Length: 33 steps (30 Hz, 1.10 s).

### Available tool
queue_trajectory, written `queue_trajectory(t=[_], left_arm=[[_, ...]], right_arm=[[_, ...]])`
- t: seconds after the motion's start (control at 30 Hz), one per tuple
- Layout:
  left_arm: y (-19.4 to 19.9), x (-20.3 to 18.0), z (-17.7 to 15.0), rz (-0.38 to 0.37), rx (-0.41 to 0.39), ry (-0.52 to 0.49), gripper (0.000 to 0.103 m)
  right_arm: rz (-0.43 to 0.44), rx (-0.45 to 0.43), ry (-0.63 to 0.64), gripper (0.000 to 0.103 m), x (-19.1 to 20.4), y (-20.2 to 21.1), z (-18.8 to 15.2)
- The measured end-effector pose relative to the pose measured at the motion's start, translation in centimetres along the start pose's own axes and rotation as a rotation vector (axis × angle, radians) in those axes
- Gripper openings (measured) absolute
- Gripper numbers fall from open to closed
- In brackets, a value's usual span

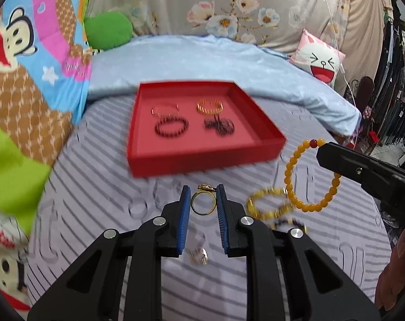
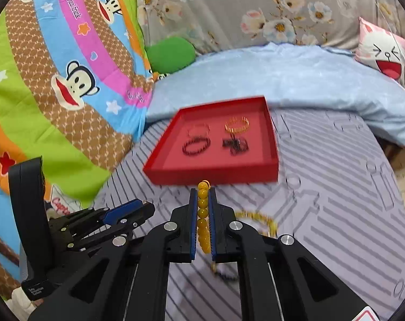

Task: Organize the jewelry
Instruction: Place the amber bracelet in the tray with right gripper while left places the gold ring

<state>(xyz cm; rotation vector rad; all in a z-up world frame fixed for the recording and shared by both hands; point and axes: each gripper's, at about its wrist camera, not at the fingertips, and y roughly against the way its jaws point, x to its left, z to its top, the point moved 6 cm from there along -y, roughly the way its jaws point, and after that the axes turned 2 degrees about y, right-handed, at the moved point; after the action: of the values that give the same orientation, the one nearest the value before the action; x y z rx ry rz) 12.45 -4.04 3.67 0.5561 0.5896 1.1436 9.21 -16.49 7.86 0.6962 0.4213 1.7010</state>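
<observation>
In my left wrist view, the left gripper (image 1: 203, 196) pinches a gold ring (image 1: 201, 203) between its blue pads, which the right view hides. My right gripper (image 2: 203, 195) is clenched on a yellow bead bracelet (image 2: 203, 218), and only the left view shows its whole loop hanging. Farther, on the striped sheet (image 2: 336, 187), the red tray (image 1: 202, 157) holds four bracelets.

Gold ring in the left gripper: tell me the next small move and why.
Probably carry the gold ring, pinched in the left gripper, forward over the red tray and set it on bare floor near the front wall; four bracelets already fill the tray's back part.
</observation>
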Motion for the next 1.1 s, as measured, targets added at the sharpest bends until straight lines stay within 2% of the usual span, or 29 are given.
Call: queue_trajectory(t=[0.1,0.23,0.4,0.63,0.77,1.0,1.03,1.07,1.1], left_arm=[[-1.0,0.9,3.4,-0.003,-0.033,0.004,0.019],[-3.3,1.7,6.6,-0.003,-0.053,0.001,0.019],[-8.0,3.2,8.1,-0.015,-0.007,0.045,0.019],[-12.8,3.9,6.1,0.019,0.086,0.030,0.019],[-13.5,3.9,5.3,0.053,0.093,0.005,0.019],[-13.5,4.0,5.1,0.088,0.068,-0.018,0.021],[-13.4,4.1,5.1,0.093,0.064,-0.017,0.024],[-13.3,4.1,5.2,0.095,0.060,-0.014,0.032],[-13.1,4.2,5.3,0.103,0.051,-0.006,0.037]], right_arm=[[0.006,-0.020,0.007,0.007,-0.1,-2.1,3.4],[0.084,-0.002,-0.061,0.007,-0.8,-5.6,6.2],[0.122,0.089,-0.151,0.007,-2.6,-11.6,6.0],[-0.026,0.188,-0.114,0.007,-5.1,-15.4,3.0],[-0.118,0.190,-0.048,0.007,-6.0,-16.0,2.5],[-0.188,0.170,0.033,0.009,-5.8,-16.0,2.0],[-0.192,0.166,0.033,0.011,-5.8,-15.9,2.1],[-0.195,0.160,0.033,0.013,-5.9,-15.6,2.1],[-0.197,0.152,0.031,0.021,-5.9,-15.4,2.1]])
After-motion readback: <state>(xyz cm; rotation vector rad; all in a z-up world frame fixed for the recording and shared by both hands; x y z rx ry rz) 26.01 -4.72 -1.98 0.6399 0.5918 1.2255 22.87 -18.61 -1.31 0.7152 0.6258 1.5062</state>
